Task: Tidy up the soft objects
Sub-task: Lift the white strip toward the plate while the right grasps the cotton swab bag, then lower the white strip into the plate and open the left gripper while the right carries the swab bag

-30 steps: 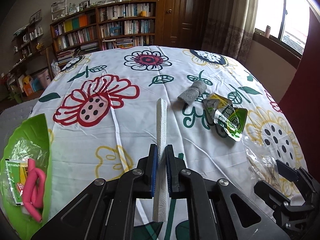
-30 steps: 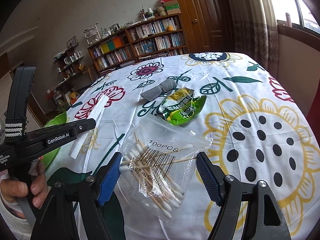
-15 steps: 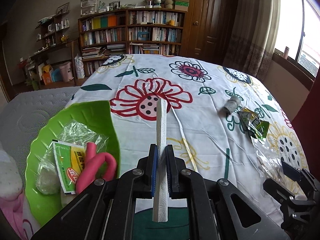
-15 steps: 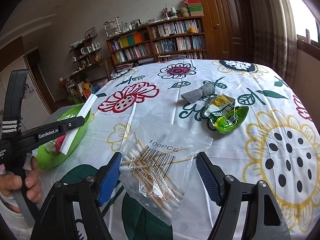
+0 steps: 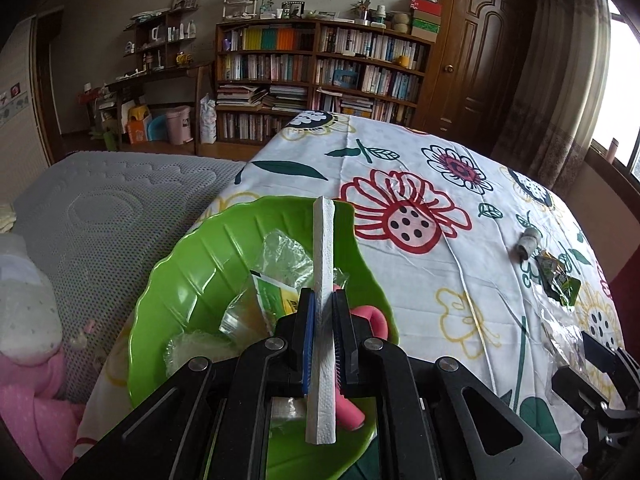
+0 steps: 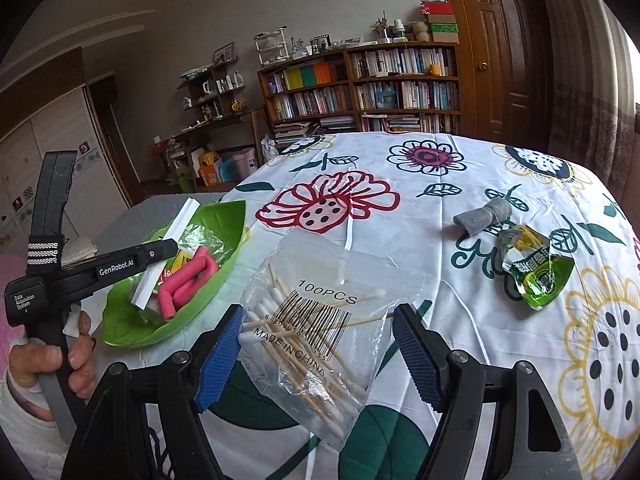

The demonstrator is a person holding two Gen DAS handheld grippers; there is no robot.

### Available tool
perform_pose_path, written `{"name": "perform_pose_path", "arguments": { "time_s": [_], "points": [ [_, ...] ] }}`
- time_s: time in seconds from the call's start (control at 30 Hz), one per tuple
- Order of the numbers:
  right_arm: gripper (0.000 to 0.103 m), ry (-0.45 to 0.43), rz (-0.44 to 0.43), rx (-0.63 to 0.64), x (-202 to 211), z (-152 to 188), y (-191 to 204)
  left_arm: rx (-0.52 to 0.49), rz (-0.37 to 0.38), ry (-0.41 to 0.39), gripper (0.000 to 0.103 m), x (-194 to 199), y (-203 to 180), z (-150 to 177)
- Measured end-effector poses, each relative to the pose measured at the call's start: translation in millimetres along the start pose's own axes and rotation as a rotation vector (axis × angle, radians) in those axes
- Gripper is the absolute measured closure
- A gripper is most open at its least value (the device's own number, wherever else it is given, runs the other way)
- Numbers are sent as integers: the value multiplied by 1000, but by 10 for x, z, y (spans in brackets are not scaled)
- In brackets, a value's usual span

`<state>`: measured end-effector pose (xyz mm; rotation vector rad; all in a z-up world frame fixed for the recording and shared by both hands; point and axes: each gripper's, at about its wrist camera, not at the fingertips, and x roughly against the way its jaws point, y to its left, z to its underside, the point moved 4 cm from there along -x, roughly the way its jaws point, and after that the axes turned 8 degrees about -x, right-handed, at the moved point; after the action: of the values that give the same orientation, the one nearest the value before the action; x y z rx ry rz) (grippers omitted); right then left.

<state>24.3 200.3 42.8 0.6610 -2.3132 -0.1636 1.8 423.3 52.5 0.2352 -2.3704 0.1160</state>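
The left gripper (image 5: 321, 312) pinches a folded white tissue strip (image 5: 322, 280) over the green bowl (image 5: 192, 280) — poised to drop; the right gripper (image 6: 318, 346) gapes empty around the cotton-swab bag (image 6: 316, 320).

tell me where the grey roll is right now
In the right wrist view the grey roll lies on the tablecloth, far right, just beyond the green packet.

Flowered tablecloth (image 6: 460, 184) carries green bowl (image 6: 224, 216), swab bag (image 6: 320, 320), grey roll (image 6: 482, 216), green packet (image 6: 538, 272).
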Motion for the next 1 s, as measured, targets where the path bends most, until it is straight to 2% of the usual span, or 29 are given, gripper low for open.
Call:
{"name": "perform_pose_path", "arguments": {
  "time_s": [0.4,0.47,0.53,0.6,1.0],
  "points": [
    [25,19,-88,50,-304,-163,483,57,-12,20,92,-40,330,97],
    [25,22,-107,49,-362,-199,550,67,-13,21,90,-41,368,101],
    [25,29,-126,45,-431,-234,615,82,-14,21,81,-23,423,107],
    [25,36,-140,45,-508,-267,687,95,-15,12,78,8,480,108],
    [25,86,-202,88,-949,-293,1131,132,-41,1,77,159,750,138]
  ]
}}
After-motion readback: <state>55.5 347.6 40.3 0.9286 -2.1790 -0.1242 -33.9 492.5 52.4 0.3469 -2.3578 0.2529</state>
